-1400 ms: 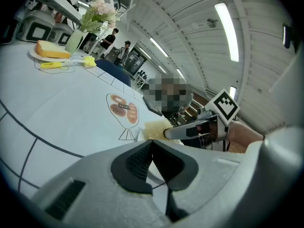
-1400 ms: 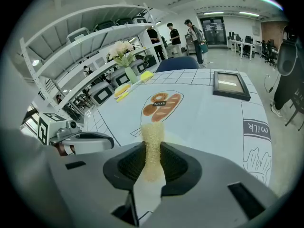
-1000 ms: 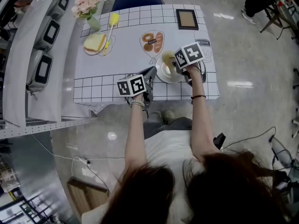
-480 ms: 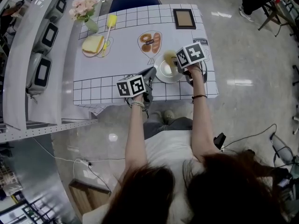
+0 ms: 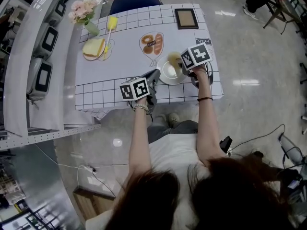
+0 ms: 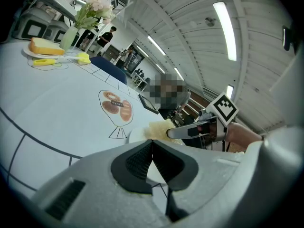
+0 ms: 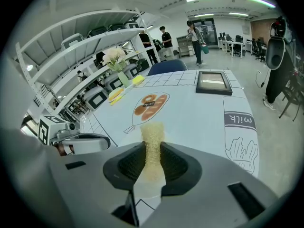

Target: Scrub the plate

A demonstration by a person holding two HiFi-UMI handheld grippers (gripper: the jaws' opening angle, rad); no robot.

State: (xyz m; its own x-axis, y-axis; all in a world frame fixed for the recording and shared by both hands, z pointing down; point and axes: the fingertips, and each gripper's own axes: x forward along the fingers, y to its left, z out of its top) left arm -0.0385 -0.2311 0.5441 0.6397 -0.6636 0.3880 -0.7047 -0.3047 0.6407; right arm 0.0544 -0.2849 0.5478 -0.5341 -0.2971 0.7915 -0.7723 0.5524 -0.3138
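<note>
A white plate (image 5: 169, 74) lies near the front edge of the table (image 5: 120, 61), right of the middle. My left gripper (image 5: 154, 77) is at the plate's near left rim, its jaws pressed together on the rim (image 6: 137, 135). My right gripper (image 5: 181, 65) is shut on a yellow scrubbing sponge (image 5: 173, 59) that rests over the plate's far right part. In the right gripper view the sponge (image 7: 153, 136) sticks out between the pads (image 7: 172, 161), and the left gripper (image 7: 81, 142) shows at the left. In the left gripper view the sponge (image 6: 156, 128) lies on the plate.
At the far left of the table are a slice of bread on a plate (image 5: 94, 47), a yellow brush (image 5: 112, 24) and a vase of flowers (image 5: 85, 11). A picture frame (image 5: 186, 18) sits at the back right. A blue chair (image 5: 134, 2) stands behind the table and shelves (image 5: 33, 42) run along the left.
The right gripper with the sponge has shifted slightly over the plate. The left gripper has stayed at the plate's rim.
</note>
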